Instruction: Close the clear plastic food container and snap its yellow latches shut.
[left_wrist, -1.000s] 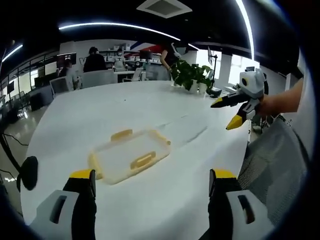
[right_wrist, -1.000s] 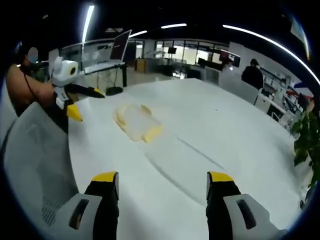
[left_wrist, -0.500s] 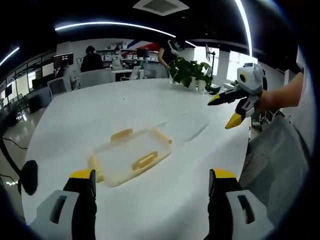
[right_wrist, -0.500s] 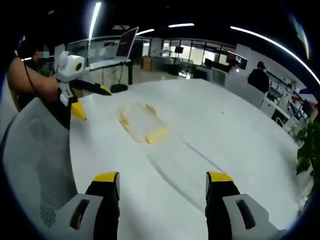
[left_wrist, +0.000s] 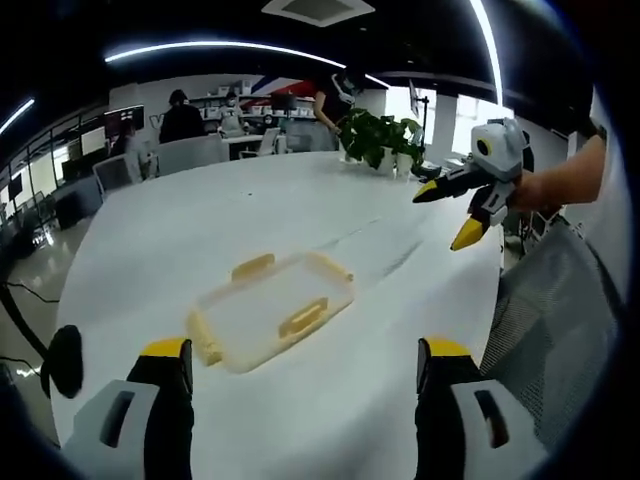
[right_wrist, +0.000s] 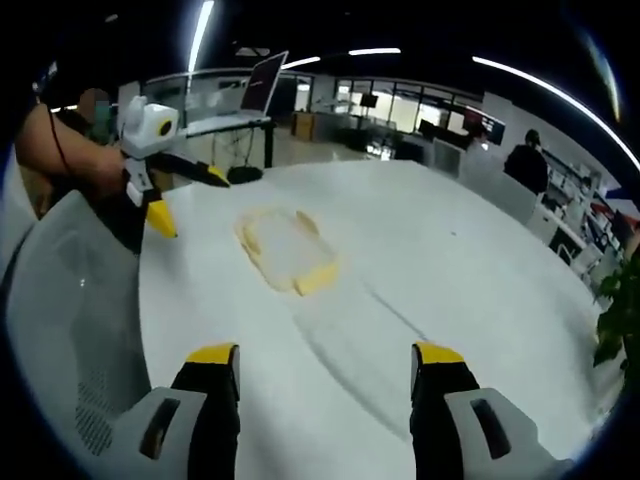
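Clear plastic food container, yellow latches visible, flat on white counter, lid down. Left gripper and right gripper held well apart from it, fingers spread wide, empty.

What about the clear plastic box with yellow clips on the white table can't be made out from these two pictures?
- Clear plastic box with yellow clips: whether its lid is fully seated; left gripper view, too small and see-through.
- Same box: whether the clips are snapped; right gripper view, blurred and distant.
- Its contents: not discernible in either view.
- White table: far edge, cut off by fisheye distortion.
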